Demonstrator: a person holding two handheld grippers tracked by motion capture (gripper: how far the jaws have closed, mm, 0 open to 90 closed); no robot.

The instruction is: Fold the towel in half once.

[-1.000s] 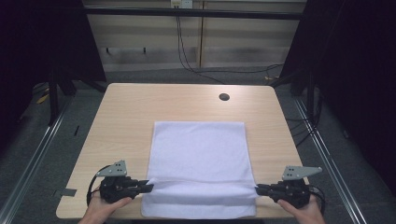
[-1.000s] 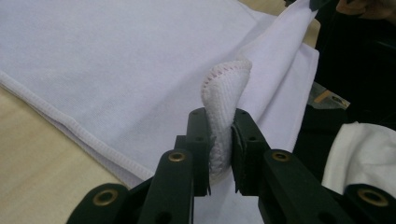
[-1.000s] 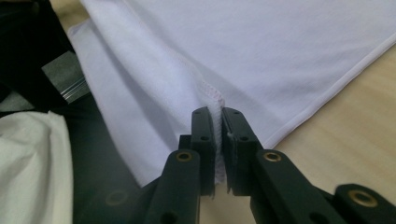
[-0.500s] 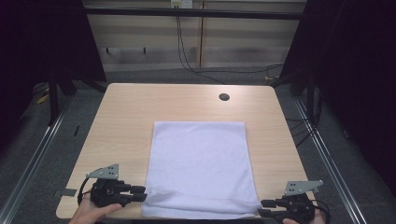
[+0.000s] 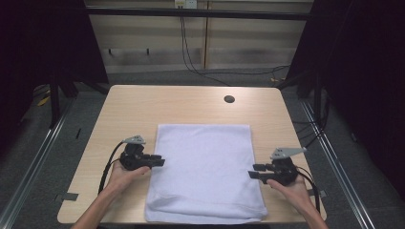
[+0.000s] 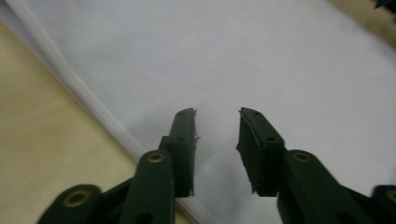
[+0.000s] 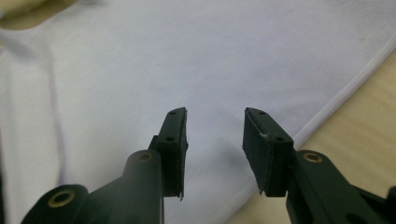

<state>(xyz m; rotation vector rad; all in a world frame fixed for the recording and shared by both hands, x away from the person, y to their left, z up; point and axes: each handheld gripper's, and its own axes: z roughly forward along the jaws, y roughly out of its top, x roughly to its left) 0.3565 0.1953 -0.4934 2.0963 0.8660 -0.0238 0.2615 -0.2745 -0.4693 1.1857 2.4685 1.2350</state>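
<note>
Your left gripper and right gripper both have just been opening and stand spread with nothing between the jaws, the white towel lying flat between them. Pinch only its top layer, and the fold will skew.

Even overhead light on the table; surroundings beyond it dark; the gripper views are softly blurred.

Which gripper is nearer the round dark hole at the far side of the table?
The right gripper, by a little. It sits at the white cloth's right edge, nearly below the hole; the left gripper is at the cloth's left edge, farther sideways.
</note>
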